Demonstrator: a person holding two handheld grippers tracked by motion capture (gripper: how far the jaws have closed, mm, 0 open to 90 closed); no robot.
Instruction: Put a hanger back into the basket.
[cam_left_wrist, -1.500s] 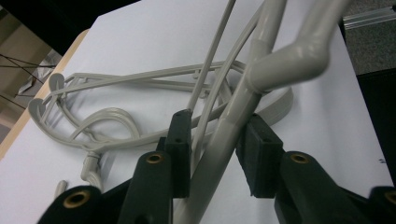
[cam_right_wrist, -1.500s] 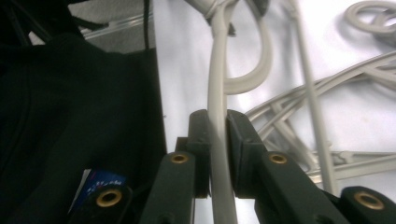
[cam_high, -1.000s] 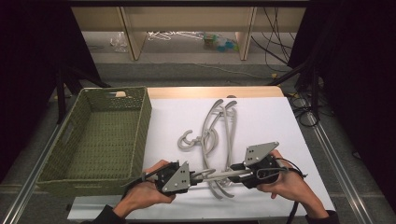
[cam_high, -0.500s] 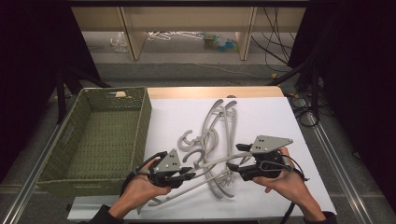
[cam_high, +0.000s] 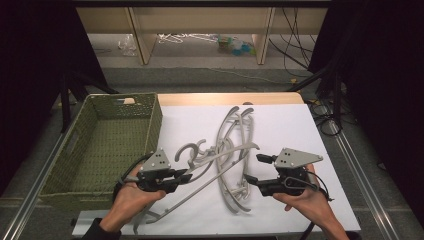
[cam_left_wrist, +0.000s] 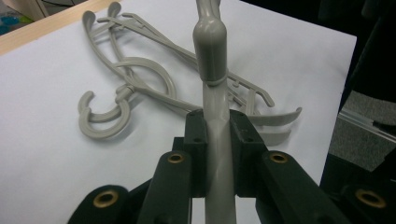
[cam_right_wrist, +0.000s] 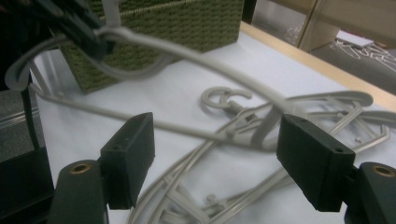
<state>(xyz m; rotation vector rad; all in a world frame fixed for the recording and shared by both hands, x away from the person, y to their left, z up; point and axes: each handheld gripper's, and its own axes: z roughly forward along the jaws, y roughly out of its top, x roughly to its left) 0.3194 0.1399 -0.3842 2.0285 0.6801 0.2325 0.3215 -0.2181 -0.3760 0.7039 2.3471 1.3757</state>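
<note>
A grey plastic hanger (cam_high: 225, 154) is held by its arm in my left gripper (cam_high: 186, 176), which is shut on it and lifts it off the white table beside the basket. In the left gripper view the hanger's arm (cam_left_wrist: 211, 51) runs up between the shut jaws of the left gripper (cam_left_wrist: 218, 123). My right gripper (cam_high: 255, 168) stands to the right, and its jaws have just been opening. In the right gripper view the hanger (cam_right_wrist: 205, 58) passes in front of the right gripper (cam_right_wrist: 215, 140), untouched by the pads. Several more grey hangers (cam_high: 235, 130) lie tangled on the table.
A green woven basket (cam_high: 155, 120) stands at the table's left, also seen in the right gripper view (cam_right_wrist: 187, 23). The white tabletop (cam_high: 290, 130) has free room at the right and back. Shelving and cables lie beyond the far edge.
My right gripper's jaws have opened and let go of the hanger. My left gripper has moved left and slightly up toward the basket, carrying the hanger with it.
</note>
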